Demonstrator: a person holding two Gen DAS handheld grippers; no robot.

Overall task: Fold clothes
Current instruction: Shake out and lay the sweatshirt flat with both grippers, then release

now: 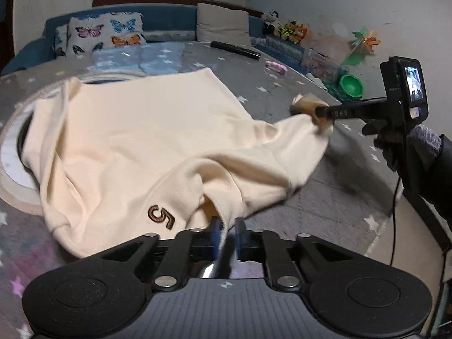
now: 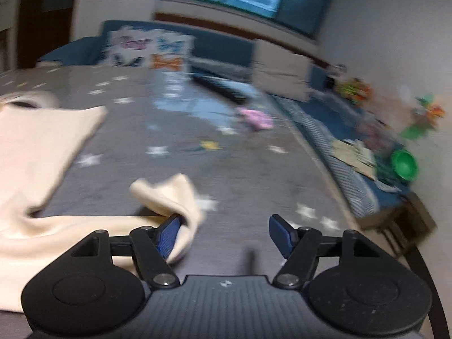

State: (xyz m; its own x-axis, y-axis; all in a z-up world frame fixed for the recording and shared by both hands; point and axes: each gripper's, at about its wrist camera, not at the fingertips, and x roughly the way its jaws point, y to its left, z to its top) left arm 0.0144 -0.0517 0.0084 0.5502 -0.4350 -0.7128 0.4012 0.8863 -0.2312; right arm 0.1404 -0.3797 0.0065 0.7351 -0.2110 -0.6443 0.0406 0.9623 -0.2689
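Note:
A cream shirt [image 1: 135, 141] with a brown "5" patch [image 1: 161, 217] lies spread on the grey star-patterned bed [image 1: 325, 197]. My left gripper [image 1: 227, 230] is shut on the shirt's near edge. My right gripper [image 2: 224, 233] is open; the shirt's sleeve end [image 2: 169, 195] lies against its left finger [image 2: 169, 233], not clamped. In the left wrist view the right gripper [image 1: 316, 110] shows at the sleeve end on the right. The right wrist view is blurred; the shirt's body [image 2: 36, 141] lies at its left.
Butterfly pillow [image 1: 104, 32] and beige pillow [image 1: 223, 24] stand at the bed's head. A black remote [image 1: 234, 48] and a pink item [image 1: 276, 67] lie on the bed. Plush toys [image 1: 288, 28], a green bowl [image 1: 351, 86] and a pinwheel [image 1: 364, 43] line the right wall. A round cushion [image 1: 14, 152] lies under the shirt's left.

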